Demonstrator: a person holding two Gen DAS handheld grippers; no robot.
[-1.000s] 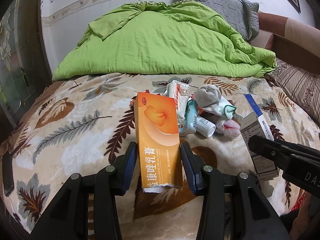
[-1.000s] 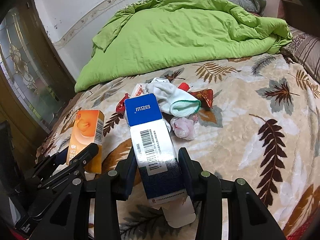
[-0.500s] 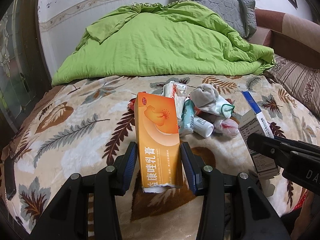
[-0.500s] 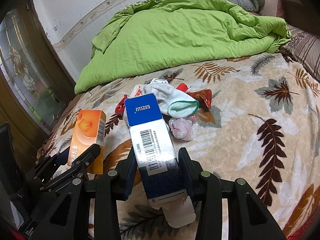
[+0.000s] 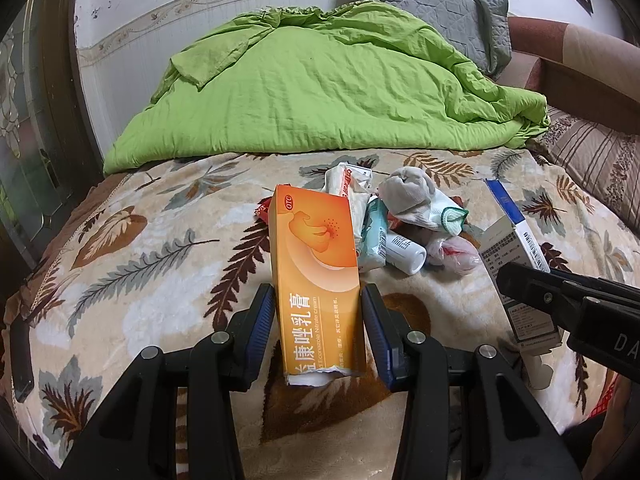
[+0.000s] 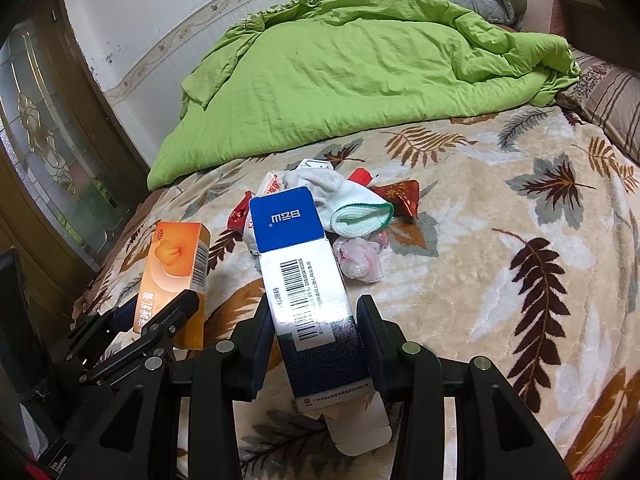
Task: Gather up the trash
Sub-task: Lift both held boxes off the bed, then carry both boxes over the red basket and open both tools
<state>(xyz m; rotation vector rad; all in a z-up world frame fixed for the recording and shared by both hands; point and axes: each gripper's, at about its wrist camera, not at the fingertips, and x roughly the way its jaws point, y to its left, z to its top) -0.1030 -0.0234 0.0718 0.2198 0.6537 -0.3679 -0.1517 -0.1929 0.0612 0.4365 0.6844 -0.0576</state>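
So there are two grippers up over the bed, one box each. The left gripper (image 5: 318, 322) is clamped on an orange cream box (image 5: 316, 264), pads tight against both long sides, box held clear of the blanket with its torn end toward the camera. The right gripper (image 6: 316, 330) is clamped the same way on a blue and white box (image 6: 310, 280), barcode side up, one end flap hanging open.

The rest of the trash sits in one little heap on the leaf-print blanket (image 6: 500, 280), just past the boxes. I count one white sock with a green cuff (image 6: 352, 208), one crumpled pinkish plastic wad (image 6: 358, 260), two red wrappers (image 6: 402, 196) in the right view, one small white bottle (image 5: 404, 250), and one teal packet (image 5: 374, 238). There's some white packaging too, can't tell how many pieces.

One green duvet (image 5: 328, 84) is bunched up behind, one grey pillow (image 5: 440, 8) behind that.
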